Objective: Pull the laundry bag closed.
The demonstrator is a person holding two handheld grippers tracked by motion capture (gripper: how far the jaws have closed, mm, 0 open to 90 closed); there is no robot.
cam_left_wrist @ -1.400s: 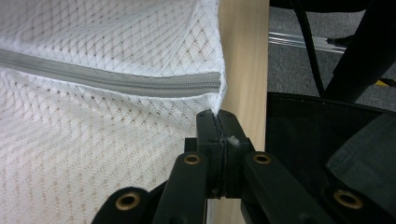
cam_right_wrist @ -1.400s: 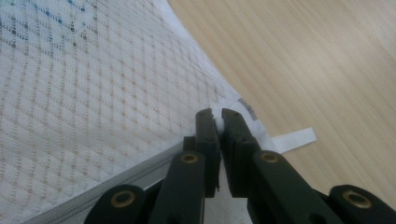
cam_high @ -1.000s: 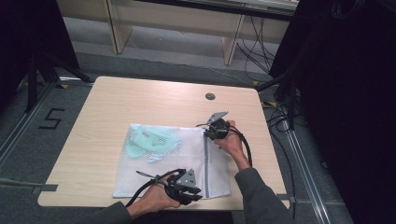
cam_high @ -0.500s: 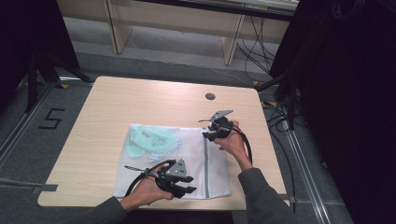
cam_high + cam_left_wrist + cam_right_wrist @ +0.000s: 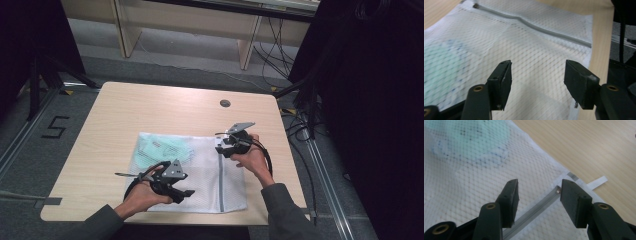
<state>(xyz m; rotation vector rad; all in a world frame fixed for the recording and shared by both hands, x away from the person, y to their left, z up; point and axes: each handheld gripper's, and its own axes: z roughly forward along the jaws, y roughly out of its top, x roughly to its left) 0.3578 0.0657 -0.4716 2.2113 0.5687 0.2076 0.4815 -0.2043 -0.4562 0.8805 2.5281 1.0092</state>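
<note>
A white mesh laundry bag (image 5: 200,175) lies flat on the wooden table (image 5: 150,110), with a pale green garment (image 5: 160,150) inside its left part. A grey zipper (image 5: 220,180) runs down the bag's right side. My left gripper (image 5: 184,190) hovers open over the bag's near edge; in the left gripper view it (image 5: 537,67) is above bare mesh (image 5: 536,50), with the zipper (image 5: 536,26) beyond. My right gripper (image 5: 223,147) is open at the bag's far right corner. In the right gripper view it (image 5: 537,183) straddles the zipper (image 5: 541,205) near the zipper's metal end (image 5: 558,190).
A round cable hole (image 5: 225,103) sits in the table near the far edge. Wooden furniture legs (image 5: 247,47) and loose cables (image 5: 280,55) stand on the floor beyond. Dark drapes (image 5: 370,100) hang close to the table's right side. Bare wood lies left of the bag.
My left gripper has moved left along the bag's near edge and a little farther in. The right gripper has stayed almost still at the zipper's far end.
</note>
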